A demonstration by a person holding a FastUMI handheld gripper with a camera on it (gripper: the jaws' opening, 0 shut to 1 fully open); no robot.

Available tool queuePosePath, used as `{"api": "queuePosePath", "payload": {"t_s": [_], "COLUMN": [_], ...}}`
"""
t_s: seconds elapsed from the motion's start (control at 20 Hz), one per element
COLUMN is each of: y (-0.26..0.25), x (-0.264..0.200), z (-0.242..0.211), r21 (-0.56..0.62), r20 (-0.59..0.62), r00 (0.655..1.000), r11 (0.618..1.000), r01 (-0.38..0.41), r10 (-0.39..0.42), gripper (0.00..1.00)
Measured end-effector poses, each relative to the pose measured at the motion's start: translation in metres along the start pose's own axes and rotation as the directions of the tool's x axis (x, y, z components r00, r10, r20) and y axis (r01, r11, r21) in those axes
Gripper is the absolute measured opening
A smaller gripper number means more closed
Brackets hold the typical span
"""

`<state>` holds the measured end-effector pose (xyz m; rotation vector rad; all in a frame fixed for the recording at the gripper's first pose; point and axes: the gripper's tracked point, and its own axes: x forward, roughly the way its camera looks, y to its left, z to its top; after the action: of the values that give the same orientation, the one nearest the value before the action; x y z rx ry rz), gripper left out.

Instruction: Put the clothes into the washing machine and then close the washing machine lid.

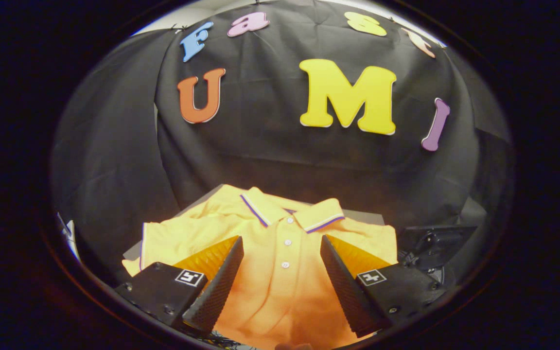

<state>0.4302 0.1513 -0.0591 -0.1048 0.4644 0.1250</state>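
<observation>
Black booth wall behind; yellow polo shirt flat beneath spread-fingered, empty hand-held gripper.

A staged recording booth, not a lived-in home: black cloth wall hangs as the backdrop. A yellow polo shirt lies spread on a grey surface before it.
</observation>
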Motion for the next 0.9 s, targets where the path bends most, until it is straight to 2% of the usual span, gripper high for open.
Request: {"api": "queuePosePath", "payload": {"t_s": [0.25,0.45,0.7,0.75,0.8,0.9], "y": [0.002,0.001,0.005,0.006,0.006,0.003], "x": [0.015,0.022,0.021,0.021,0.022,0.024], "z": [-0.030,-0.027,-0.030,-0.028,-0.029,-0.025], "r21": [-0.021,-0.016,-0.025,-0.037,-0.041,-0.028], "r20": [-0.146,-0.123,-0.201,-0.212,-0.206,-0.184], "r00": [0.989,0.992,0.979,0.976,0.977,0.981], "r11": [1.000,1.000,0.999,0.998,0.997,0.998], "r01": [-0.007,-0.020,-0.044,-0.060,-0.070,-0.062], "r10": [0.004,0.018,0.038,0.051,0.060,0.056], "gripper": [0.99,1.00,0.99,0.87,0.83,0.36]}}
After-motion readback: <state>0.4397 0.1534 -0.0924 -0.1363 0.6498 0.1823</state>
